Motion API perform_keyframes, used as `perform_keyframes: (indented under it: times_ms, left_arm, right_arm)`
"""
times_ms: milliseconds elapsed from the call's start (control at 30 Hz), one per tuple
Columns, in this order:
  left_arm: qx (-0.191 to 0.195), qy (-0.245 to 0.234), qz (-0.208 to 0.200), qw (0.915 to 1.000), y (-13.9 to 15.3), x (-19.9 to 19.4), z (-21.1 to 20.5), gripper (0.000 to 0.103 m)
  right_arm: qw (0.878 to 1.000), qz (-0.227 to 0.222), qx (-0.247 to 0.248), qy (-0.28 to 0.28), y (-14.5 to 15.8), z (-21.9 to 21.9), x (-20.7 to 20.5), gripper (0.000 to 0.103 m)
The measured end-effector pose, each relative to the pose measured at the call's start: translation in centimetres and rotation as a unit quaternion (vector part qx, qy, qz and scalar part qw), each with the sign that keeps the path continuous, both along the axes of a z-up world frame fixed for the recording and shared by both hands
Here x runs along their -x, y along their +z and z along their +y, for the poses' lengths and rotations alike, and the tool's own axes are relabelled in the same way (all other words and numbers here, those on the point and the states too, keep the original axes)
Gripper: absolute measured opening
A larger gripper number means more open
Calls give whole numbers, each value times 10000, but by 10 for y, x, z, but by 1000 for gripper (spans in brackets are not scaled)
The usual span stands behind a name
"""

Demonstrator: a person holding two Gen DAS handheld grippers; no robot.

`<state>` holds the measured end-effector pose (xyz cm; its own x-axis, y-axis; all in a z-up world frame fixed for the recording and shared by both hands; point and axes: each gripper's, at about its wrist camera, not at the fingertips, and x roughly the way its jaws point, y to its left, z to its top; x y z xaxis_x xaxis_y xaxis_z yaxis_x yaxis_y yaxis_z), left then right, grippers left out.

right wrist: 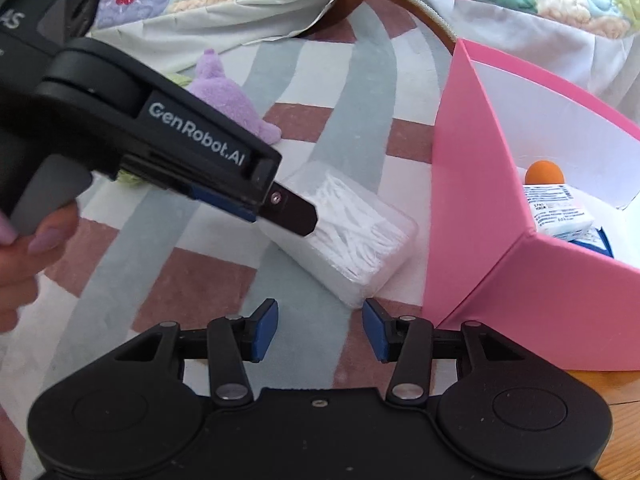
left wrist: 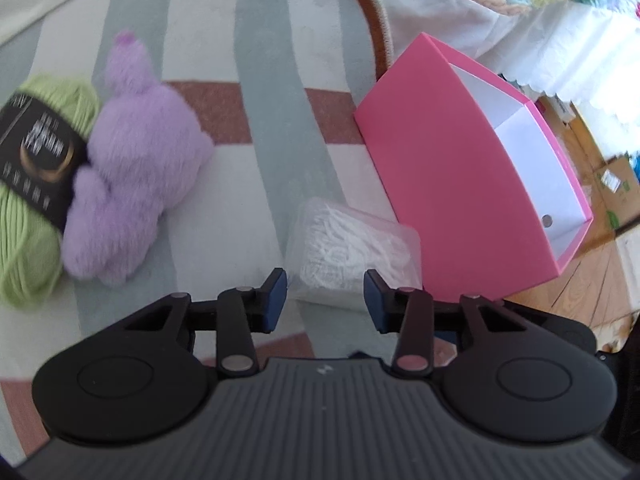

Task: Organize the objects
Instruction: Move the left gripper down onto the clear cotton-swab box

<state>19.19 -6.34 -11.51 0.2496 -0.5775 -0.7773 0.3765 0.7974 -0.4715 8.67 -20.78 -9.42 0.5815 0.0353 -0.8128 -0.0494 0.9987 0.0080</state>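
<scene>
Hiding the green yarn (right wrist: 132, 178), left gripper (right wrist: 296, 216).

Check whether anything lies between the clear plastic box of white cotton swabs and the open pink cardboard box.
Nothing visible does. The clear plastic box of white cotton swabs lies on the striped rug, with only bare rug between it and the open pink cardboard box beside it.

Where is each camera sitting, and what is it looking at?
Left wrist: rides on the left gripper, looking down past its open fingers at the clear box of white sticks, purple plush and green yarn.
Right wrist: rides on the right gripper, looking down at the same clear box; the left gripper and a hand show.
Both share: clear box, plush, striped rug, pink box.
</scene>
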Motion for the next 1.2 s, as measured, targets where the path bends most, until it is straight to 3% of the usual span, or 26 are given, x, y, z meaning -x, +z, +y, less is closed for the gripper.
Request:
perform_keyframes:
  times_ms: [67, 167, 300, 500, 567, 633, 733, 833, 900, 1033, 1200]
  left_arm:
    - [157, -15, 303, 9994, -4, 3, 2, 30]
    - [295, 15, 458, 9985, -4, 14, 3, 29]
    - [239, 209, 390, 9987, 1, 23, 9, 29]
    - [160, 423, 62, 9990, 8, 25, 16, 29]
    - [170, 488, -47, 9987, 8, 23, 16, 29]
    - [192, 548, -177, 9982, 9, 23, 14, 32]
    - [139, 556, -279, 9980, 8, 21, 9, 33]
    - [87, 554, -385, 9977, 8, 16, 5, 42]
    - [135, 534, -334, 9979, 5, 14, 3, 47]
    - [134, 603, -186, 9979, -3, 11, 3, 48]
    - [257, 607, -150, 9977, -9, 11, 1, 48]
  right_arm:
    - [9996, -125, -163, 210, 1, 2, 3, 51]
    - [9980, -123, -299, 550, 10, 17, 5, 51]
    - [9947, -185, 41, 1007, 22, 35, 14, 50]
    - [9975, -459, 85, 529, 35, 11, 17, 56]
    - [9969, -663, 164, 389, 38, 5, 21, 71]
    - [9954, -856, 349, 233, 36, 3, 24, 79]
    - [9950, -838, 469, 263, 28, 7, 22, 81]
    - [9952, -745, 608, 203, 19, 10, 16, 81]
    - [9955, -653, 680, 64, 13, 8, 12, 81]
    - [9946, -486, 871, -300, 5, -5, 8, 82]
    - [9972, -591, 400, -235, 7, -19, 6, 90]
